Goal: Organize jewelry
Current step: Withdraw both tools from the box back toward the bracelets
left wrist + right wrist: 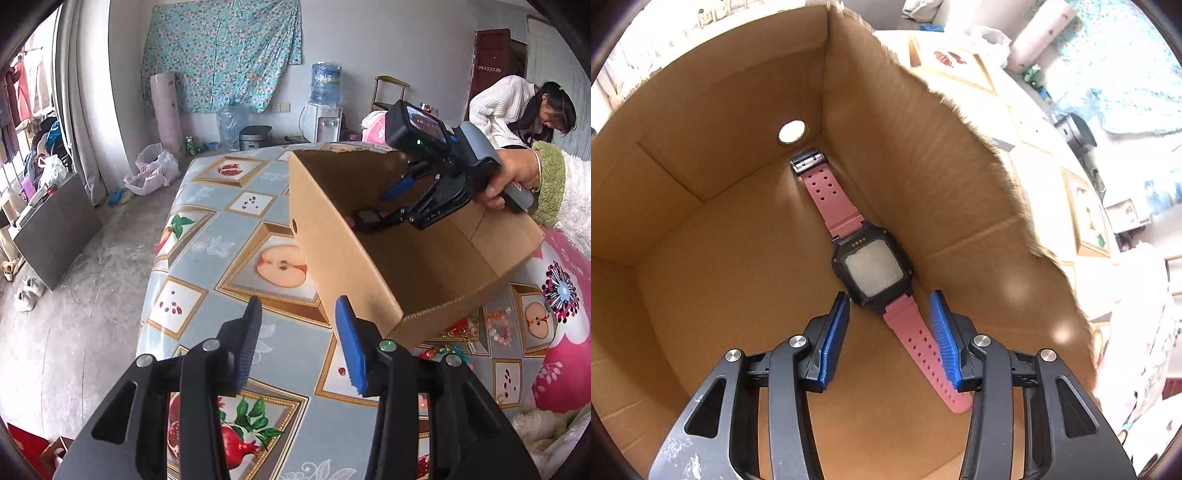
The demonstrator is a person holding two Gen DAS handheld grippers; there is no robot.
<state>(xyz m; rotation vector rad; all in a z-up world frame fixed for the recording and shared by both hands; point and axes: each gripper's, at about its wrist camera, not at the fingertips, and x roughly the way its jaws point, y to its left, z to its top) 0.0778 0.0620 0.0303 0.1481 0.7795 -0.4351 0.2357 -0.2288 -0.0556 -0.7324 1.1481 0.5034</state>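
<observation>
We hold the right gripper point(888, 306) down inside the cardboard box point(713, 236), its jaws partly apart and gripping nothing. The pink-strapped watch point(871, 266) lies face down on the box floor, its lower strap running between the blue pads point(834, 332) without being pinched. Our left gripper point(297, 314) hangs over the fruit-patterned tablecloth point(207, 236) just beside the box, jaws partly apart and empty. Beaded jewelry point(498, 326) lies on the cloth beyond the box corner.

Brown box point(701, 221); pink-strapped black watch point(871, 266); grey fruit-patterned tablecloth point(221, 258); blue-padded black tools.
</observation>
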